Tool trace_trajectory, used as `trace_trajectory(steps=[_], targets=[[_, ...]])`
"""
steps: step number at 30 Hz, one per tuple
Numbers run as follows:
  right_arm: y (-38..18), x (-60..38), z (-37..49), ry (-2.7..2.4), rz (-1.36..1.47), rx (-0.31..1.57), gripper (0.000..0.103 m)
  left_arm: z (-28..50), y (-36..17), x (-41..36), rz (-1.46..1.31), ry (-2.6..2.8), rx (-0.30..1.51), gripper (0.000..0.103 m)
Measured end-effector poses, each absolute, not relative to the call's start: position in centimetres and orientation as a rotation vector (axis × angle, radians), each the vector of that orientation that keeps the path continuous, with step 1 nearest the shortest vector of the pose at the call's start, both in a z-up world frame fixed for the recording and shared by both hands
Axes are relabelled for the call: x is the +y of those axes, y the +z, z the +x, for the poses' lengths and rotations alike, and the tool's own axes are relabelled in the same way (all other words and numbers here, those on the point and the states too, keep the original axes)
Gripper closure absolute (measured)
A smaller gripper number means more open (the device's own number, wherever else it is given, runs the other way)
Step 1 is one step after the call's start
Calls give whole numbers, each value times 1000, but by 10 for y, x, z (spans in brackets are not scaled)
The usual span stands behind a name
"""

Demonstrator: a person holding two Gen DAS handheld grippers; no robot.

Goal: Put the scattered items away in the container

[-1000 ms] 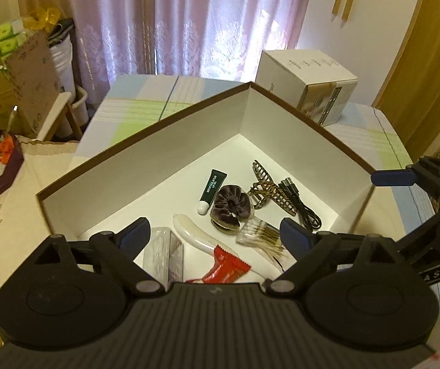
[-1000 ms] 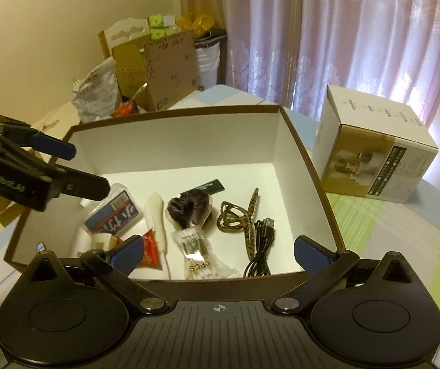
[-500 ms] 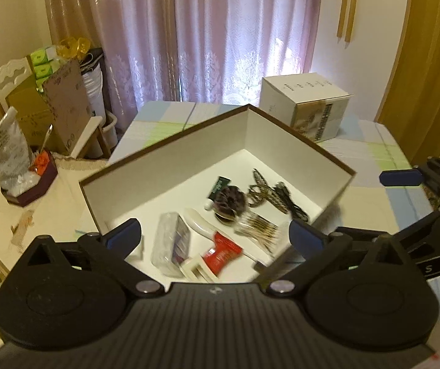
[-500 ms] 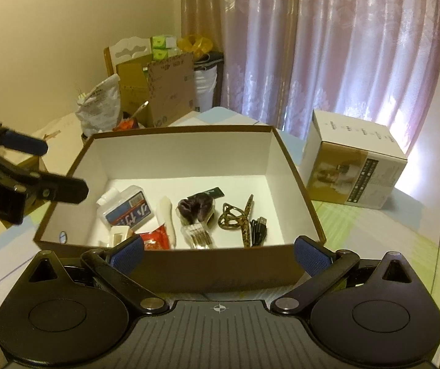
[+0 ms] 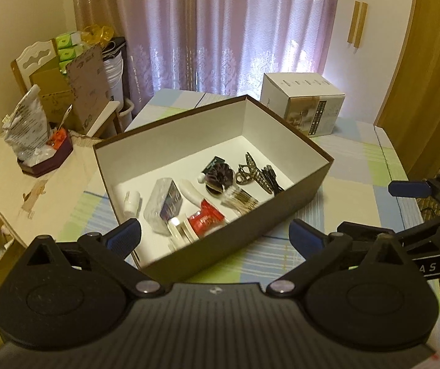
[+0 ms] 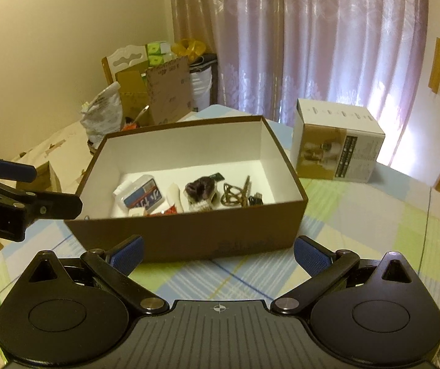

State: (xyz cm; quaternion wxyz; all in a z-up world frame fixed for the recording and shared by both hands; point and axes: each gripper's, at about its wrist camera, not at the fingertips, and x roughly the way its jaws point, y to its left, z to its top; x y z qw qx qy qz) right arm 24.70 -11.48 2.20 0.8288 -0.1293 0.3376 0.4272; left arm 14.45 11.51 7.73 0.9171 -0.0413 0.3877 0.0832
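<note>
Both grippers hang empty over the checked tablecloth (image 6: 358,215), short of a brown box (image 6: 189,236) that holds every loose item in sight.

The left gripper (image 5: 215,233) and the right gripper (image 6: 218,250) each hold their blue-padded fingers wide apart, gripping nothing — inside the box lie a tissue pack (image 5: 164,201), a red sachet (image 5: 206,216), a dark scrunchie (image 5: 220,176), a hair claw (image 5: 247,170), a bundle of cotton swabs (image 5: 241,198) and a black cable (image 5: 270,176), among other small things. No stray item shows on the cloth in either view, so the tidying looks finished or close to it; the sound course is probably to check the table's hidden edges before stopping, keeping both tools clear of the box rim — a nudge could shift it.
</note>
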Motion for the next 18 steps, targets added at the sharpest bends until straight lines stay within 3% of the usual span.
trace_trajectory(steps=[18], targets=[[22, -153, 210, 947, -309, 704, 2, 96, 73, 73, -96, 224, 792, 2]])
